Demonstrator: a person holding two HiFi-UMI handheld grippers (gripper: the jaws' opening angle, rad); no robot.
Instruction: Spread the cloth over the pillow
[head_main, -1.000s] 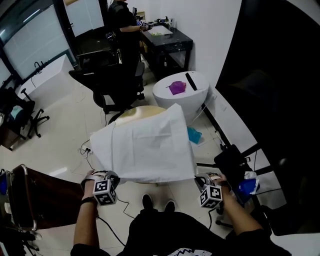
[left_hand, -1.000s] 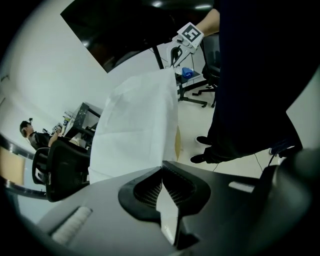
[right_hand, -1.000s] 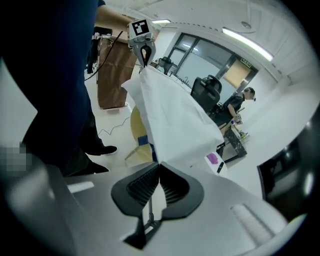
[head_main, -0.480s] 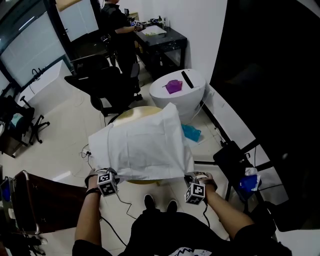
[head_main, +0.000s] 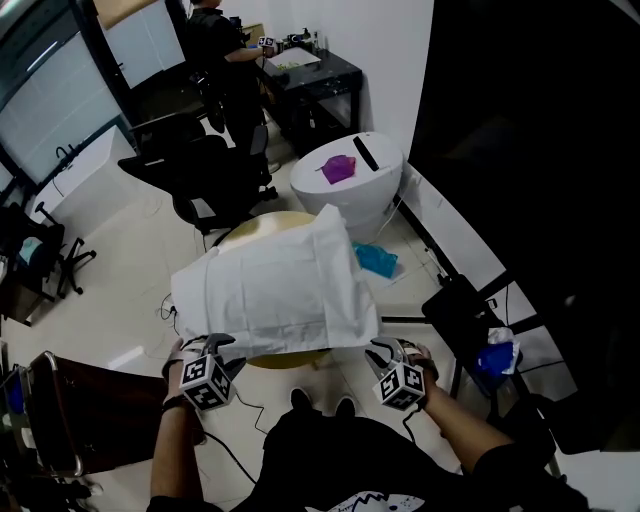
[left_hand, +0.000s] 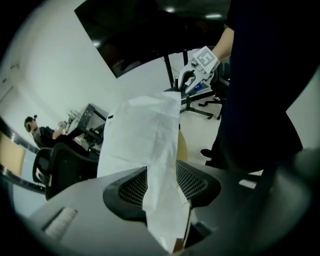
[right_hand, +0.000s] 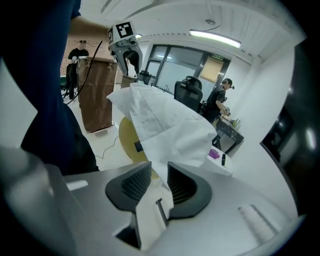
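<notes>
Left tool (head_main: 220, 347) and right tool (head_main: 383, 350) have just been opening — jaws apart, cloth (head_main: 270, 290) edge lying slack between each pair.

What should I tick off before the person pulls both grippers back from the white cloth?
1. Left gripper released: ok. Its jaws stand apart and have just been opening, and the pads are not pressing.
2. Right gripper released: ok. Its jaws are likewise apart and have just been opening.
3. Jaws clear of the white cloth: not ok. Its near edge runs between both pairs of jaws, so pulling back may drag it.
4. Cloth lies broad: ok. It drapes over the round yellow tabletop, though its far right corner peaks up.
5. Pillow covered: cannot tell. Nothing shows from under the cloth.
</notes>
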